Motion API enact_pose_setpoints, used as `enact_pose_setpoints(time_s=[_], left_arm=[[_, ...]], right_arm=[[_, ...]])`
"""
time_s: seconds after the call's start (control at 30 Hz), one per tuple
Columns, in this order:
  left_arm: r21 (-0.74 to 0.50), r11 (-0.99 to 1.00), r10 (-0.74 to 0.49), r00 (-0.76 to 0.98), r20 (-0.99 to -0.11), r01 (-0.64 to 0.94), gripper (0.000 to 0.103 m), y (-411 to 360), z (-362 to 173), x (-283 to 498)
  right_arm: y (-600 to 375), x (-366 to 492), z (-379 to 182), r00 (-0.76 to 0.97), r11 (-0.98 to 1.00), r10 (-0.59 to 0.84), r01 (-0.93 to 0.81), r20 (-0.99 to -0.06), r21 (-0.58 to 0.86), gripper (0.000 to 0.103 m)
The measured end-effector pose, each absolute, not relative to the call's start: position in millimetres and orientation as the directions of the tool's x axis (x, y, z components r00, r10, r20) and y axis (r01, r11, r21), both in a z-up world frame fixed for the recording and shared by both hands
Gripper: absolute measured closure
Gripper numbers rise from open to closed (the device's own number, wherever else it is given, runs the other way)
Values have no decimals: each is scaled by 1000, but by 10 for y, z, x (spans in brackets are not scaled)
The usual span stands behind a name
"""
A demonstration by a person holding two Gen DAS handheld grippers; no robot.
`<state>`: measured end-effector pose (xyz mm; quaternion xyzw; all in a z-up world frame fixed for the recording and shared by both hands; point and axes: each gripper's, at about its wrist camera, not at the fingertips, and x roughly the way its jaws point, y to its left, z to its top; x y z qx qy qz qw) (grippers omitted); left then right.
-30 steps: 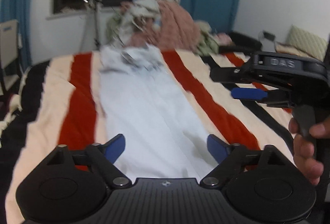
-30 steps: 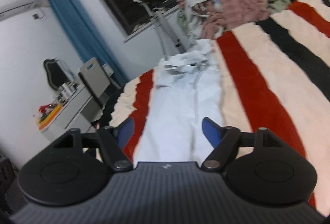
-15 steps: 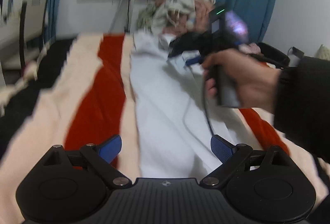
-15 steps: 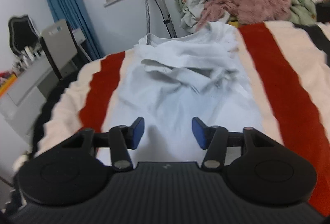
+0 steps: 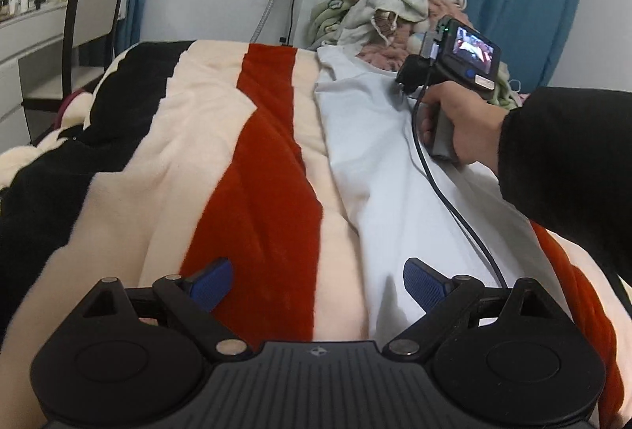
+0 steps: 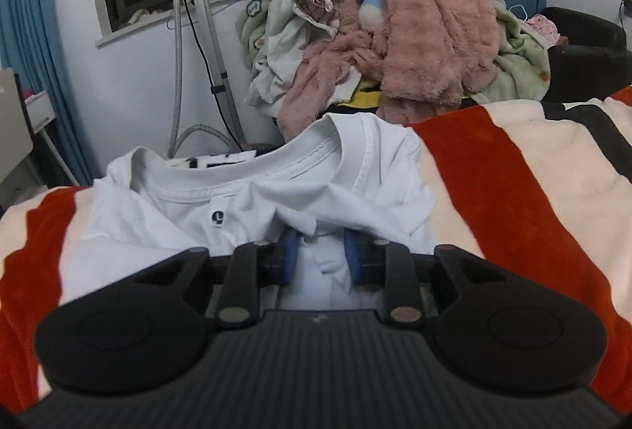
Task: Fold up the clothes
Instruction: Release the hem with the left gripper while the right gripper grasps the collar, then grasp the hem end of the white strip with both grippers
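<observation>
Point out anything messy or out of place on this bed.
The white T-shirt is rumpled below its collar, where the right gripper is closing on a raised fold. Behind it, a heap of unfolded clothes slumps at the bed's far end. The striped blanket lies flat.

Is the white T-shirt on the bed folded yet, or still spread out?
Partly folded: the white T-shirt lies lengthwise as a narrow strip on the striped blanket, sides turned in, fabric bunched below its collar. No crosswise fold shows.
</observation>
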<state>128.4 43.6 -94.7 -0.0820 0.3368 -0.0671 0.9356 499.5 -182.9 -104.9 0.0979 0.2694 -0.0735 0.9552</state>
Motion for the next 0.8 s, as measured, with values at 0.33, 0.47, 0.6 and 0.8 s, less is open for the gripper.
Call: enact_pose_setpoints(time_s=[0.33,0.47,0.6,0.8], left_arm=[[-186,979,-175,802,-572,81,8,425,-821,1179],[-196,978,-169,815,-554,70,8,413,-735,1030],[-218,973,-185,813,-553,73,8,397,-666,871],[-135,986,-154,831,-534,96,9,247,-507,547]], right_arm=[[-1916,4210,-695,869,956,14,133,-495,260,29],[-1934,3536,-400,873,965,45,87,-485,247,29],[-1971,2676,-138,883,976,55,51,-466,212,29],[-2068,1347,68,885,975,100,4,-455,222,29]])
